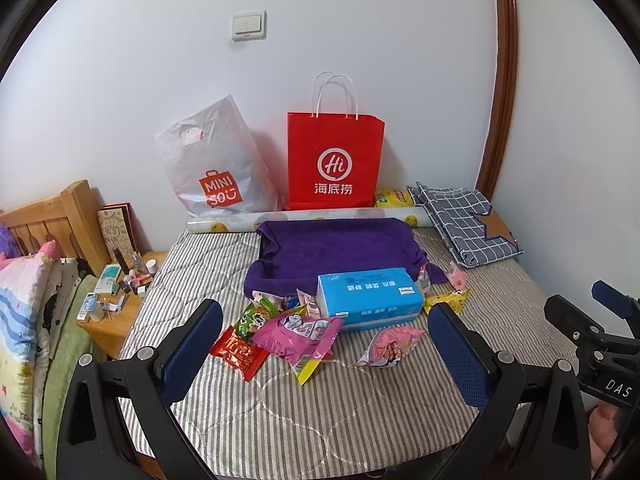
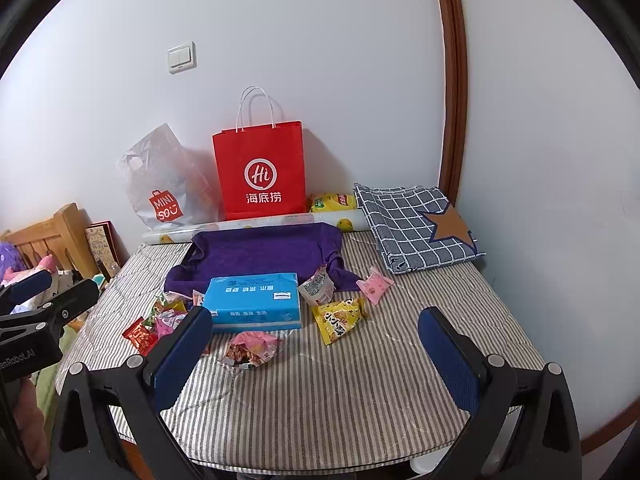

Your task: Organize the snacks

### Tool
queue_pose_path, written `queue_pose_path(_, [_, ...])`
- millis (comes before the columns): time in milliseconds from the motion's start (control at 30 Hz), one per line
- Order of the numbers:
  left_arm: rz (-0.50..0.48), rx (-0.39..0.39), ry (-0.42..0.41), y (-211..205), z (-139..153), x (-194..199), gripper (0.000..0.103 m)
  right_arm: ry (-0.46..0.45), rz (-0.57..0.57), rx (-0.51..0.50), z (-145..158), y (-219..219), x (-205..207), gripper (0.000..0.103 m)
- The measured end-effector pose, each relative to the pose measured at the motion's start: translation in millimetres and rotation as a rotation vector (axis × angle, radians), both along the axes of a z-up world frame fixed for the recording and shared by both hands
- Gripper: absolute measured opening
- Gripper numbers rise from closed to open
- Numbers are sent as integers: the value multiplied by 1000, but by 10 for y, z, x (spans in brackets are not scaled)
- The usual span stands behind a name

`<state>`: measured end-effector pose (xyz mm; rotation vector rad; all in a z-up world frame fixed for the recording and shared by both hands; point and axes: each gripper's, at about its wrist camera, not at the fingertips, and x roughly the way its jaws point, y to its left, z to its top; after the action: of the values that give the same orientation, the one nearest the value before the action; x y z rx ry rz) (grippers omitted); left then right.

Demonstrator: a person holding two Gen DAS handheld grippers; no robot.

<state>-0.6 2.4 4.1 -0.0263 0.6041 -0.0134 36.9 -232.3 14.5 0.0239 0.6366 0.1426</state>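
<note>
Striped bedcover (image 1: 312,412) carries the snack packets, scattered around a blue tissue pack (image 1: 370,294) near the middle of the bed, just in front of a purple towel (image 1: 336,246). Left gripper (image 1: 326,350): spread wide, empty, hovering over the near edge; a pink packet (image 1: 298,332) and a red packet (image 1: 238,352) lie directly ahead of it, long axes slanting. Right gripper (image 2: 316,354): likewise spread and empty; the yellow packet (image 2: 338,318) lies ahead, slightly right, nearer this hand. Packets look crinkled, soft, light

White wall (image 1: 360,20) with a light switch (image 1: 248,25) behind a striped bed (image 1: 320,420).
</note>
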Motion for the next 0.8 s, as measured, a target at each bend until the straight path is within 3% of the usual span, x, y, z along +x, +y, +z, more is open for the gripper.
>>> queue_pose_path(800, [-1, -12, 0, 20, -29, -30, 102, -3, 7, 5, -8, 27, -12, 103])
